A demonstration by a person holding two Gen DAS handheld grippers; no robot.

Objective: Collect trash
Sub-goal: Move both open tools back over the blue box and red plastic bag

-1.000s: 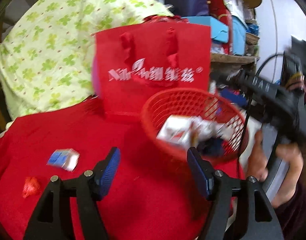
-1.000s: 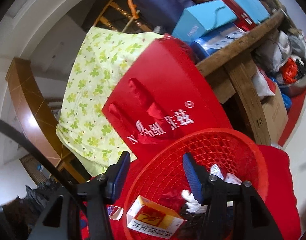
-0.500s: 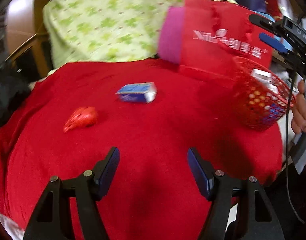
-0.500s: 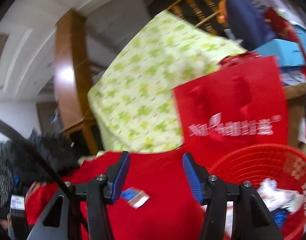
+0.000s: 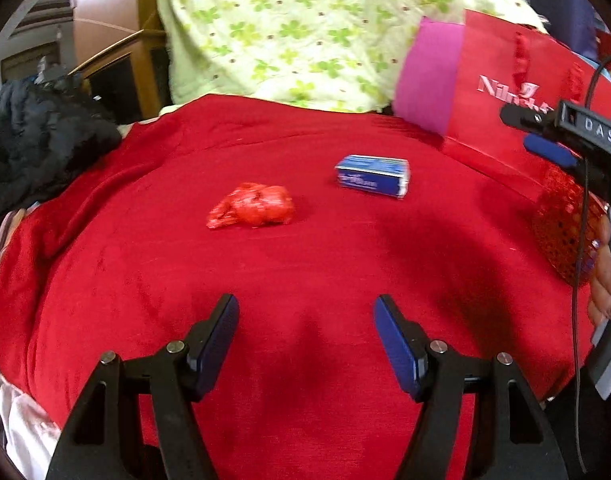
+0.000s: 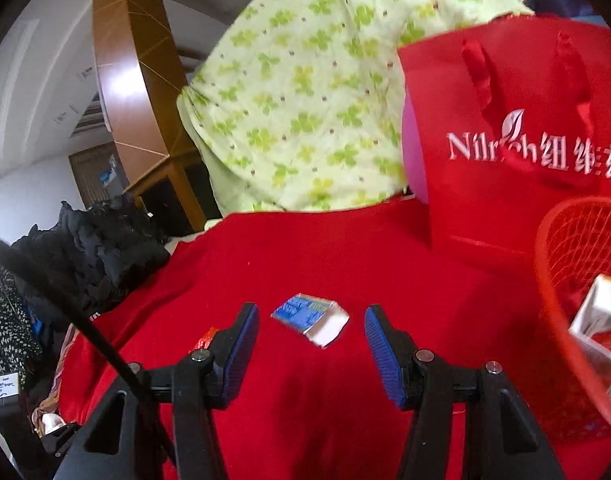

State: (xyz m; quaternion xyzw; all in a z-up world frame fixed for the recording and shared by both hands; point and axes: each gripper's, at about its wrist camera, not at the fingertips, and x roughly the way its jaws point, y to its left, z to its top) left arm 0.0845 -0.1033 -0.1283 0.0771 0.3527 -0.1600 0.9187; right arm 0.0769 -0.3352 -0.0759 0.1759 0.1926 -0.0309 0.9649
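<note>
Nearest the left wrist camera, the left gripper (image 5: pixel 306 332) hangs over the front of the red cloth (image 5: pixel 145 280), its blue-padded fingers (image 5: pixel 215 342) spread wide with nothing between them and only bare cloth below. Farther in on the cloth lies a crumpled red wrapper (image 5: pixel 252 205), and just past it to the right sits a small blue box (image 5: pixel 372 175), the two apart from each other and both lying loose. At the right edge of that view a hand (image 5: pixel 605 272) grips the handle of the right gripper (image 5: pixel 545 136), whose dark body and one blue finger pad reach in above a red mesh basket (image 5: pixel 561 224). From the right wrist camera, the right gripper (image 6: pixel 311 334) stands partly open and empty; the blue box (image 6: pixel 310 317) shows in the gap between its fingers (image 6: pixel 241 344) but lies beyond them on the cloth, untouched. A corner of the red wrapper (image 6: pixel 203 339) peeks out beside the left finger. To the right, the red mesh basket (image 6: pixel 545 280) holds white and red cartons (image 6: pixel 603 320). Behind the basket stands a red bag (image 6: pixel 505 200) with white lettering and a pink side panel. Beyond the cloth rises a pale green clover-print cover (image 6: pixel 305 100), with a heap of black clothing (image 6: pixel 89 248) off to the left and a brown wooden pillar (image 6: pixel 121 80) behind.
</note>
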